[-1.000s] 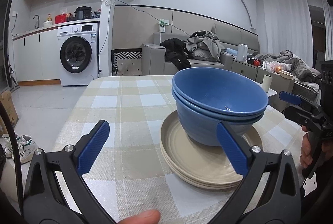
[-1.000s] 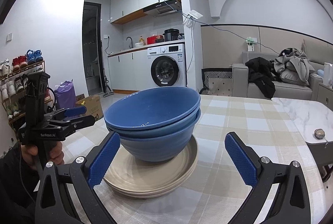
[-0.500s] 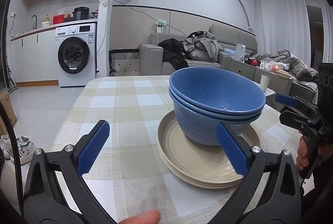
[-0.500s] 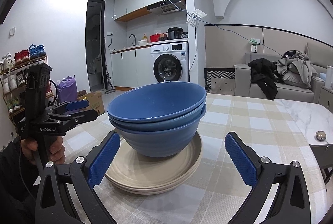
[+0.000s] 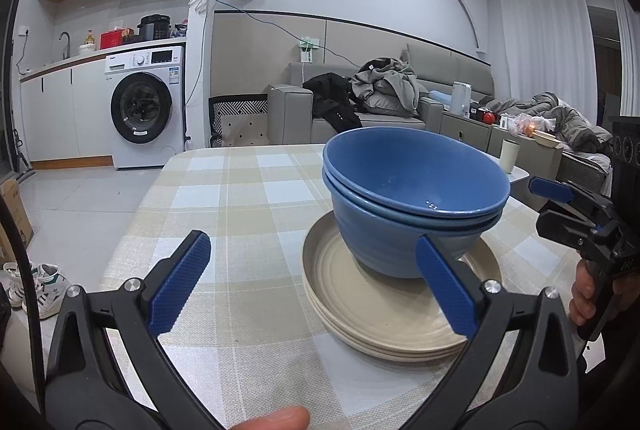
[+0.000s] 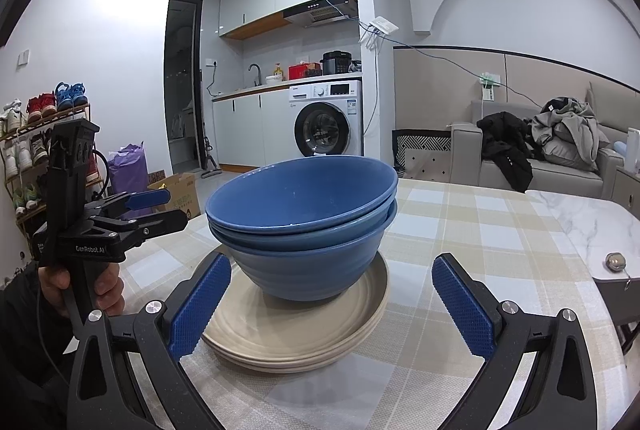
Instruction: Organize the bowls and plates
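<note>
Nested blue bowls (image 5: 416, 190) (image 6: 304, 214) sit on a stack of beige plates (image 5: 384, 310) (image 6: 304, 330) on the checked tablecloth (image 5: 240, 198). My left gripper (image 5: 310, 240) is open and holds nothing; its right finger overlaps the bowls' lower side and its left finger is over bare cloth. My right gripper (image 6: 332, 262) is open on the stack's other side, its blue fingers either side of the plates' near rim without touching. Each gripper also shows in the other view, hand-held beside the stack: right gripper (image 5: 548, 208), left gripper (image 6: 168, 209).
A marble side table (image 6: 580, 226) adjoins the cloth on the right, with a small metal object (image 6: 615, 261) on it. A pale cup (image 5: 510, 158) stands behind the bowls. Beyond the table's far edge are a sofa (image 5: 360, 118) and a washing machine (image 5: 144, 106).
Both cameras have drifted slightly, and the stack looks a little closer in the right wrist view. Bowls and plates have not moved. Both grippers stay open.
</note>
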Motion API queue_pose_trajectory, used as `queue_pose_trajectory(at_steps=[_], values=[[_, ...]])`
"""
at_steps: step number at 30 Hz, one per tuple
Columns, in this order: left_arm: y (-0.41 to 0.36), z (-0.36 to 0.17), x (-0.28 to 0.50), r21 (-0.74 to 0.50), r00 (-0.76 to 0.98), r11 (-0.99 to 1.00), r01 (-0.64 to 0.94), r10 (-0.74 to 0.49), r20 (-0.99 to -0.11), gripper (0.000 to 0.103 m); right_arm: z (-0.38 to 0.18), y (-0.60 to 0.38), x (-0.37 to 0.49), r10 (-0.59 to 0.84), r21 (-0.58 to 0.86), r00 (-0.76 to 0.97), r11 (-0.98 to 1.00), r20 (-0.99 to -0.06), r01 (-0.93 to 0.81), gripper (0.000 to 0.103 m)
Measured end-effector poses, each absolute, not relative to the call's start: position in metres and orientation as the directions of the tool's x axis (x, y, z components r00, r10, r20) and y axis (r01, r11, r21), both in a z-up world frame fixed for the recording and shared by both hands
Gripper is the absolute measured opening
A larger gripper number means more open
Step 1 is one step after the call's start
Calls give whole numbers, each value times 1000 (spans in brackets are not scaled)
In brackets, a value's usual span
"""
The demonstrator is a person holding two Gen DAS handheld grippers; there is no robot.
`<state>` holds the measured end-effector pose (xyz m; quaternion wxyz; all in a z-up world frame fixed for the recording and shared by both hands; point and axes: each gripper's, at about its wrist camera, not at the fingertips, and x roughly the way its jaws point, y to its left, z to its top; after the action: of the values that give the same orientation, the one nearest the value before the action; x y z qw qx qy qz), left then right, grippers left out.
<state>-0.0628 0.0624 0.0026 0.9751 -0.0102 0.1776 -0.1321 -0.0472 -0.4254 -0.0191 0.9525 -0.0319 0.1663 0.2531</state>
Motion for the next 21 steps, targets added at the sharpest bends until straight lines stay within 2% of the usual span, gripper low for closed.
queue_pose_trajectory(at_steps=[21], values=[[62, 1, -62, -70, 901, 965, 253, -261, -346, 102, -20, -423, -46, 470, 29, 813, 870, -344, -492, 103]])
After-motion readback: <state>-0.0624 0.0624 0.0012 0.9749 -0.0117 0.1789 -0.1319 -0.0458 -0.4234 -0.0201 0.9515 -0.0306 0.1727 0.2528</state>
